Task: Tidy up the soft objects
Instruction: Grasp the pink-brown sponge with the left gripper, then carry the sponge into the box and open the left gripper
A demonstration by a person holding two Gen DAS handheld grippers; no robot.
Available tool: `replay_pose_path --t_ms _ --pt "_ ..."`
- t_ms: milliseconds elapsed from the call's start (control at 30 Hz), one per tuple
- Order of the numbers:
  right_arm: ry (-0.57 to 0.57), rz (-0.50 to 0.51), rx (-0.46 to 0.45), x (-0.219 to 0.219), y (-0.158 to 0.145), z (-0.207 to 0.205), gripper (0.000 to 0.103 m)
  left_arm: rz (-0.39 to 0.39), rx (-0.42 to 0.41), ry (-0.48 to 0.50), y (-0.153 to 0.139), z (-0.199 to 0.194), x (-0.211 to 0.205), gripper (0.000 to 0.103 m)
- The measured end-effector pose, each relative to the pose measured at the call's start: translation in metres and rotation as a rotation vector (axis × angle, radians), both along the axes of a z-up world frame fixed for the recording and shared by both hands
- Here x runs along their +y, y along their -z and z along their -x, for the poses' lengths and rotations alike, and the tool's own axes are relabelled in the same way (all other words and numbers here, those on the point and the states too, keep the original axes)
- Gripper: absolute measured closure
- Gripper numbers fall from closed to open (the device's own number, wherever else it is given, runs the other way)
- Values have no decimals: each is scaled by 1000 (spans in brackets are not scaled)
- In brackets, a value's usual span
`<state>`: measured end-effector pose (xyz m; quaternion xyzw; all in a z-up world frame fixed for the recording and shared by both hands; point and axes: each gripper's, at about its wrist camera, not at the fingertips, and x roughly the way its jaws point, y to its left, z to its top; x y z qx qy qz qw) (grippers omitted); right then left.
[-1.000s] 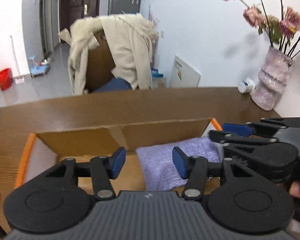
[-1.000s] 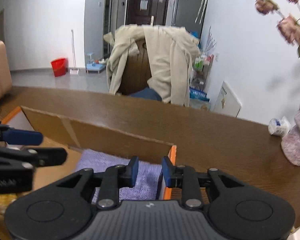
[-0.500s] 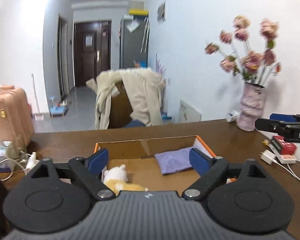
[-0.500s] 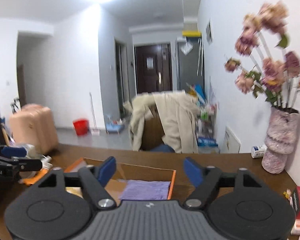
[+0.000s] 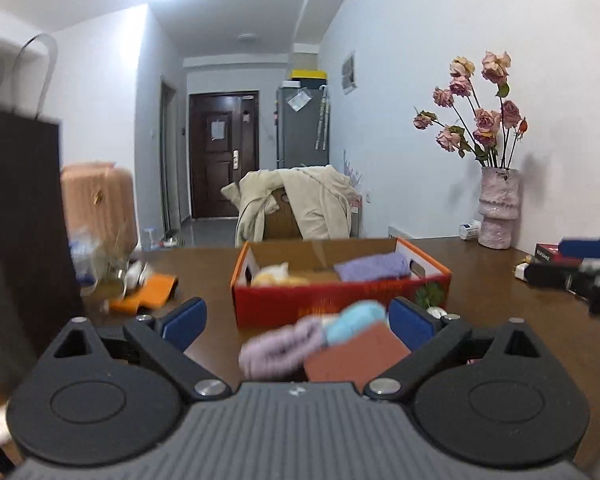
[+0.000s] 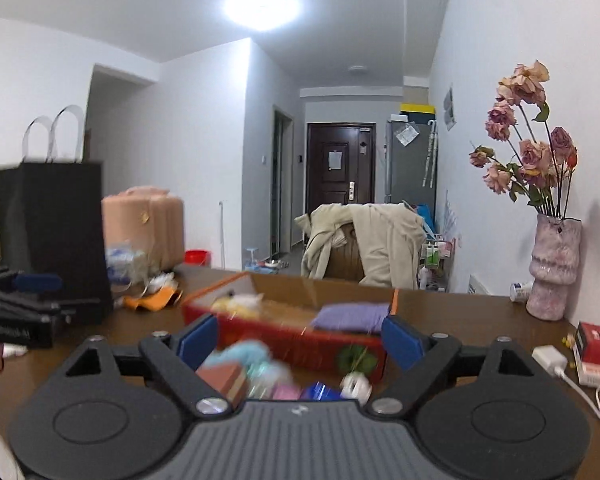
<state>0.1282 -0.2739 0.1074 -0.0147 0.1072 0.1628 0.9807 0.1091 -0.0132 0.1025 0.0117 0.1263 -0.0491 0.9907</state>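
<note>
Gaping wide and empty, both claws have just opened; only the right view shows the blue item (image 6: pixel 322 391).

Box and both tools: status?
Left tool and right tool open, empty, jaws just widened. Purple cloth and plush toy in box. Loose soft pile on table in front, nothing blocking.

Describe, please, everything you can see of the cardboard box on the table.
The cardboard box is a shallow open-topped carton: red printed outer wall, orange rim, plain brown inside. It sits flat on the dark wooden table. Inside lie a folded purple cloth at its right end and a blurred yellow-white plush at its left. Small soft items lie just before it; contact unclear.
</note>
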Motion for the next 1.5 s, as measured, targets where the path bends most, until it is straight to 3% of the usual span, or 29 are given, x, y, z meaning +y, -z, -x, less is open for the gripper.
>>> replay_pose_path --t_ms 100,200,267,467,567,700,800,867,967,1133,1233,1333,1500 --pt "-4 -26 -3 6 26 23 15 -2 -14 -29 19 26 11 0" --pt "0 -78 85 11 48 28 15 -31 11 -12 28 30 15 0" --pt "-13 -62 120 17 55 26 16 -23 12 -18 29 26 15 0" --pt "-36 -104 110 23 60 25 18 7 75 -15 45 16 19 0" --pt "-29 -143 122 26 63 11 26 26 121 -9 55 4 22 0" --pt "-48 -178 162 34 58 -24 35 110 204 8 61 -31 25 1" --pt "-80 -209 188 44 55 -57 45 196 248 36 63 -63 29 13" --pt "-93 -219 220 52 57 -81 56 245 296 52 66 -89 32 31" --pt "-71 -216 285 61 65 -114 65 315 372 94 75 -119 35 46" --pt "-75 -256 323 59 82 -132 67 433 435 193 89 -138 46 47" --pt "-85 -306 375 54 91 -140 75 453 480 234 93 -145 46 47" --pt "-83 -371 399 46 97 -145 87 471 487 257 94 -146 47 56" --pt "-91 -375 416 47 99 -148 88 494 490 260 94 -147 49 58"
